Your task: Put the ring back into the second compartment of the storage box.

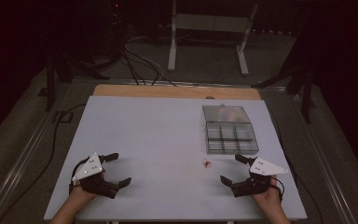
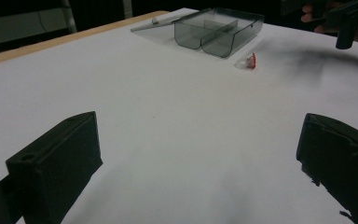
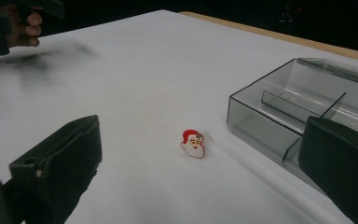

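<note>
Your right gripper (image 3: 200, 163) frames the Santa charm (image 3: 193, 143) at frame centre, jaws wide, probably for pickup. Your left gripper (image 2: 200, 163) idles open and empty.

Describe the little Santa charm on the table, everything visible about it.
The Santa charm is a small flat piece shaped as a Santa face: red hat, white beard, glossy like plastic or enamel. It lies face up on the white table, just short of the open smoky clear compartment box, touching nothing else, ahead of the open right gripper.
</note>
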Action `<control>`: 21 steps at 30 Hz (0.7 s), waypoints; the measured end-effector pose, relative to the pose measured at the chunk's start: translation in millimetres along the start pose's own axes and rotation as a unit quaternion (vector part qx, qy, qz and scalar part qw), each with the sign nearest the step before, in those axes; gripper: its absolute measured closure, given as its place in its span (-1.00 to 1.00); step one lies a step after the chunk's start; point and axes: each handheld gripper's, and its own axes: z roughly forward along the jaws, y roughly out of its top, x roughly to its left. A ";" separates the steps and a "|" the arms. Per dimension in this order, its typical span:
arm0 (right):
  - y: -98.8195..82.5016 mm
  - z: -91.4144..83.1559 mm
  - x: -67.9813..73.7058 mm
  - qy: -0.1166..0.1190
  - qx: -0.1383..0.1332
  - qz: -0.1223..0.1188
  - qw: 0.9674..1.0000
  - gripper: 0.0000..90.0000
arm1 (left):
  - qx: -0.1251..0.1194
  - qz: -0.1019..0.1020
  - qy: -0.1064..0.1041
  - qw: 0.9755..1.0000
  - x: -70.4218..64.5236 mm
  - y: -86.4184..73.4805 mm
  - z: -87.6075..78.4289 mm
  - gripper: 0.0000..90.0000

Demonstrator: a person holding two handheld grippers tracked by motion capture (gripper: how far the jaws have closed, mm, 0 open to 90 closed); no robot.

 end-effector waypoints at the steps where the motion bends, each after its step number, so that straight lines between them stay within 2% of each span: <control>1: 0.2 -0.3 -0.1 -0.002 -0.001 0.001 1.000 -1.00 | 0.000 0.001 0.000 1.000 -0.2 0.0 0.0 -0.98; 12: -0.1 0.6 1.3 -0.009 0.009 -0.008 1.000 -1.00 | -0.005 -0.003 -0.002 1.000 1.3 0.0 -0.4 -0.98; 16: 3.1 -2.6 2.4 -0.021 0.005 0.004 1.000 -1.00 | -0.008 -0.005 -0.003 1.000 1.8 -0.5 -0.7 -0.98; 21: 5.0 -4.7 4.4 -0.024 -0.001 0.008 1.000 -1.00 | -0.006 -0.003 -0.005 1.000 1.1 -0.1 -0.3 -0.98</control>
